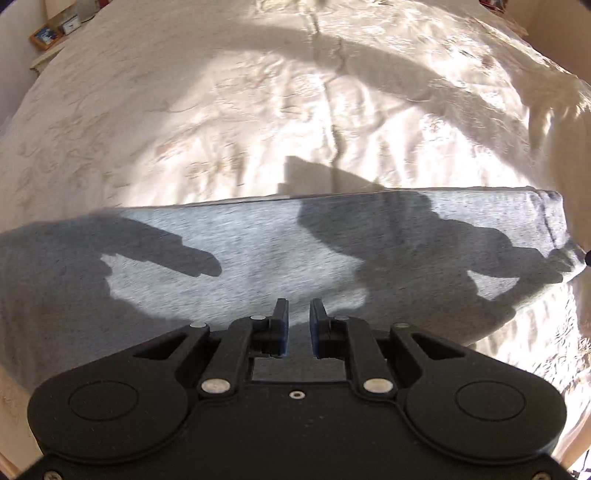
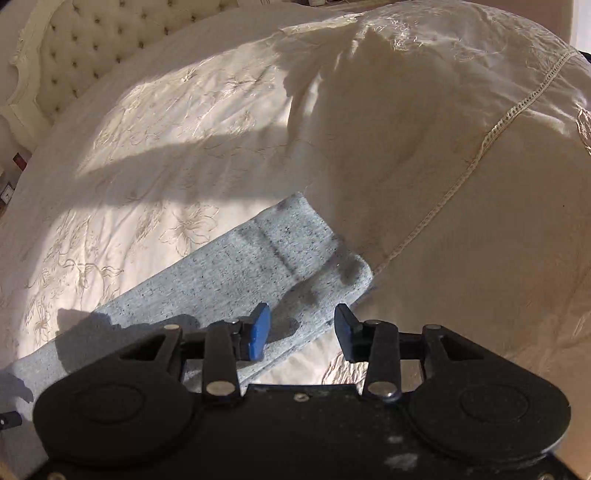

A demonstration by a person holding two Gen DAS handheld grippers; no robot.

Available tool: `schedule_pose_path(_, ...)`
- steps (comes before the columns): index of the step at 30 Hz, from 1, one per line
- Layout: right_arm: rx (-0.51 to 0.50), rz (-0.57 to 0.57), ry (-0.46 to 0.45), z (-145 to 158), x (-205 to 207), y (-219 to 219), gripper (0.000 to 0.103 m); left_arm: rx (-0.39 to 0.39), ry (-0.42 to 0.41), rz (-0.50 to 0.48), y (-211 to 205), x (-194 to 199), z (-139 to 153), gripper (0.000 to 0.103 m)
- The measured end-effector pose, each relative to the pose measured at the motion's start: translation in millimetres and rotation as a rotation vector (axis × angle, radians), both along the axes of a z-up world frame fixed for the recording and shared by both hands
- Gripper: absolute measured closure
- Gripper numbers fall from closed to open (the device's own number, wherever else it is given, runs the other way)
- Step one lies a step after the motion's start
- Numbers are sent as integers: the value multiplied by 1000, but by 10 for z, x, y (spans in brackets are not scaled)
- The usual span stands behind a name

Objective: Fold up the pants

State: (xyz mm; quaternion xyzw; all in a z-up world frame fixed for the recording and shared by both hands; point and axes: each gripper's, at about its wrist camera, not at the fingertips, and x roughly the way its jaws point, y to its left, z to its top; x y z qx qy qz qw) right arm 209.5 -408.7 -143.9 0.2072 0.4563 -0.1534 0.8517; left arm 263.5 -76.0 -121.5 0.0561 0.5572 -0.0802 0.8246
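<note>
Grey pants [image 1: 258, 251] are lying folded lengthwise across the cream bedspread [image 1: 221, 110], running 9 to 3 o'clock. Left gripper [image 1: 298, 314] is hovering narrowly parted and empty; right gripper [image 2: 301, 325], gaping wide, is nearing the hem end, likely for the crosswise fold.

Cream embroidered bedspread [image 2: 177, 155] sunlit, tufted headboard [image 2: 85, 48] behind, framed picture [image 1: 46, 36] on shelf.

R gripper [image 2: 302, 334] fingers apart, empty, above grey pants [image 2: 258, 254] on cream bedspread [image 2: 166, 155].
</note>
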Motion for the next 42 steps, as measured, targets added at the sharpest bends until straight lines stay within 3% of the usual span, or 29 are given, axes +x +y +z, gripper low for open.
schedule_pose_path(6,-27,126,-22,-17,179,-262,60,35,27,-33,-623,273,-310,81)
schedule_pose_path(10,-38,195,-3,-73,322,-382,59,129,98,-5,-764,461,-691,78)
schedule_pose_path(12,-33,227,18,-135,422,-439,59,133,116,21,-733,528,-813,77)
schedule_pose_path(20,38,346,120,-485,672,-655,58,116,150,45,-667,596,-838,78)
schedule_pose_path(29,176,416,101,-743,843,-765,56,84,191,55,-585,776,-854,79)
schedule_pose_path(39,269,411,115,-831,1027,-808,46,87,165,32,-558,750,-868,79)
schedule_pose_path(41,282,406,130,-810,1035,-838,49,76,157,40,-571,683,-835,79)
schedule_pose_path(42,279,406,136,-801,1045,-840,57,65,153,41,-555,653,-822,79)
